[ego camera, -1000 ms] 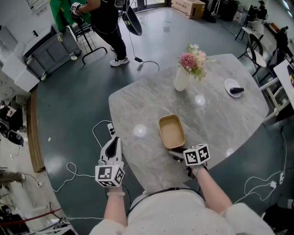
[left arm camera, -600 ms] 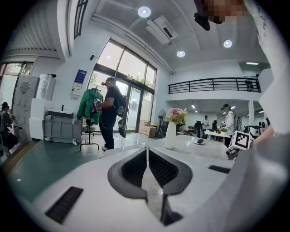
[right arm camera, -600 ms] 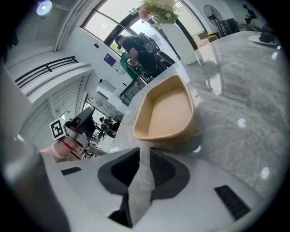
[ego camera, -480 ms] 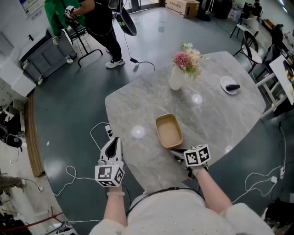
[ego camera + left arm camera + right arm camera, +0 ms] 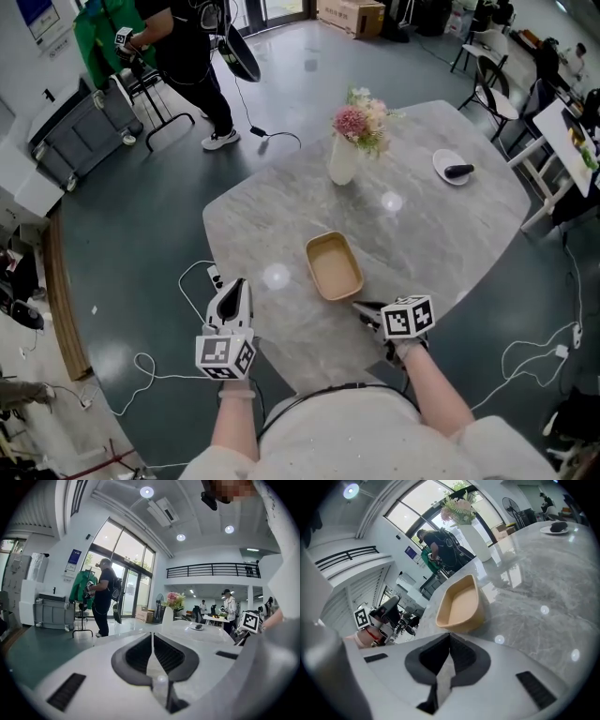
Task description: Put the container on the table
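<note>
A shallow tan container (image 5: 334, 265) lies empty on the grey marble table (image 5: 441, 234), near its front edge. In the right gripper view the container (image 5: 459, 605) sits just past the jaws, a small gap apart from them. My right gripper (image 5: 362, 307) is shut on nothing, just off the container's near right corner, pointing down at the tabletop. My left gripper (image 5: 233, 287) hangs off the table's left edge over the floor, shut and empty. Its jaws meet in the left gripper view (image 5: 151, 637), pointing roughly level across the room.
A white vase of pink flowers (image 5: 344, 155) stands at the table's far side. A small white plate with a dark object (image 5: 453, 171) is at the far right. Cables (image 5: 192, 277) lie on the floor left of the table. A person (image 5: 187, 47) stands far back.
The table and container have slid left and up in the head view. My right gripper stands slightly further back from the container's corner. The left gripper looks much the same.
</note>
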### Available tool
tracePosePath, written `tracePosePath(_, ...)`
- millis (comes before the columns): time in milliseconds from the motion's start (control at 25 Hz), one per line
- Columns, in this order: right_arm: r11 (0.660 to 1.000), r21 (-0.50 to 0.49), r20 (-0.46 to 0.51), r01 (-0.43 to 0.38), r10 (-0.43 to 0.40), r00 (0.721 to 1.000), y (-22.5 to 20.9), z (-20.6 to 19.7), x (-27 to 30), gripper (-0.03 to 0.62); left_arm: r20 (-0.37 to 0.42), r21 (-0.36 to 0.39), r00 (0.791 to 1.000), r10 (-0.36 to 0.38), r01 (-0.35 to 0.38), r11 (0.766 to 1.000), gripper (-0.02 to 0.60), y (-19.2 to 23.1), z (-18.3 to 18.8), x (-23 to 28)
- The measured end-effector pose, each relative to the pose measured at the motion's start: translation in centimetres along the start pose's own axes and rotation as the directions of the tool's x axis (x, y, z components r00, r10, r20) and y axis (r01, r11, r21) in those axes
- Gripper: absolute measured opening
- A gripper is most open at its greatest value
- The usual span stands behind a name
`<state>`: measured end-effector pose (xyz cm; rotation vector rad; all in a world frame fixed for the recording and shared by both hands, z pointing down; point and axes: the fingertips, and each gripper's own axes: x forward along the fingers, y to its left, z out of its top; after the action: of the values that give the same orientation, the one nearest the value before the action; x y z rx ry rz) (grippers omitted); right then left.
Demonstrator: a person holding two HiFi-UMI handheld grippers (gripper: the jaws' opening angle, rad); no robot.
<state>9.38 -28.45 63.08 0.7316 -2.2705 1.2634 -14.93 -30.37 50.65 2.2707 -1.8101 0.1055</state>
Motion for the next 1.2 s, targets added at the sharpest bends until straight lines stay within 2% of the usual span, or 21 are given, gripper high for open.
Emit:
tracePosePath(480, 0.995, -0.043, 0.206, 0.092, -0.081, 0.975, -0.6, 3.4, -5.2, 0.006, 0.006, 0.023, 0.997, -0.074, 0.074, 0.997, 0.017, -2.2, 0.9, 1.0)
tracePosePath(760, 0.985, -0.085, 0.313, 0.15, -0.116, 0.942, -0.7, 5.3, -7.3, 0.006, 0.007, 0.028, 0.996, -0.085, 0.084, 0.996, 0.017, -2.5, 1.2, 1.0)
tracePosePath(1000, 0.97, -0.13, 0.369, 0.206, -0.145, 0.918, -0.5, 6.5, -8.8, 0.006, 0.014, 0.038, 0.995, -0.1, 0.099, 0.994, 0.017, -3.1, 1.6, 1.2)
tracePosePath(1200, 0.958, -0.154, 0.446, 0.24, -0.149, 0.882, -0.2, 7.5, -10.3, 0.006, 0.023, 0.044, 0.993, -0.118, 0.117, 0.992, 0.017, -3.8, 2.0, 1.4)
